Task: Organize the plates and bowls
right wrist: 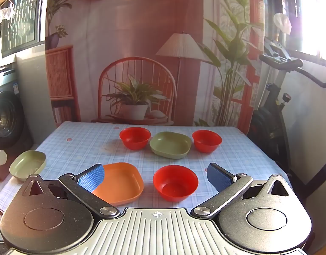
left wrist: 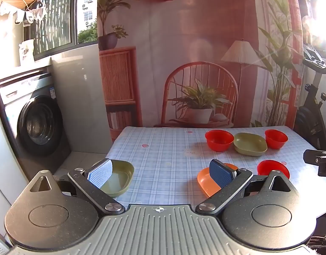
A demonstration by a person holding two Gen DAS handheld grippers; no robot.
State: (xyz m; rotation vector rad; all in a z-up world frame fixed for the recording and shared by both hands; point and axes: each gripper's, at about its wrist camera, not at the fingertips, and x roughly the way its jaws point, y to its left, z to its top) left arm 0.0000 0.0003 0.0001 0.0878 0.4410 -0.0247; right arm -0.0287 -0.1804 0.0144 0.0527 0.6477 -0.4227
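The left gripper (left wrist: 160,173) is hovering over the near part of the checked tablecloth (left wrist: 158,148) with its jaws spread wide and nothing between them. Just behind its left finger, the near green dish (left wrist: 118,178) is sitting at the table's left edge. Partly hidden behind its right finger, the orange plate (left wrist: 204,180) is lying flat, and beyond that finger's outer side the near red bowl (left wrist: 269,166) is peeking out. Farther ahead and to the right, three pieces are standing in a row: a far-left red bowl (left wrist: 219,140), a far green dish (left wrist: 250,143) touching it, and a far-right red bowl (left wrist: 275,138).

The right gripper (right wrist: 155,176) is likewise hanging with jaws wide apart, gripping nothing. Far off its left finger the same green dish (right wrist: 27,167) is resting; the orange plate (right wrist: 120,182) is lying just behind that finger, and the near red bowl (right wrist: 175,182) is sitting between the two fingers, touching neither. Straight ahead, the row of far bowls and dish is standing well apart from it.
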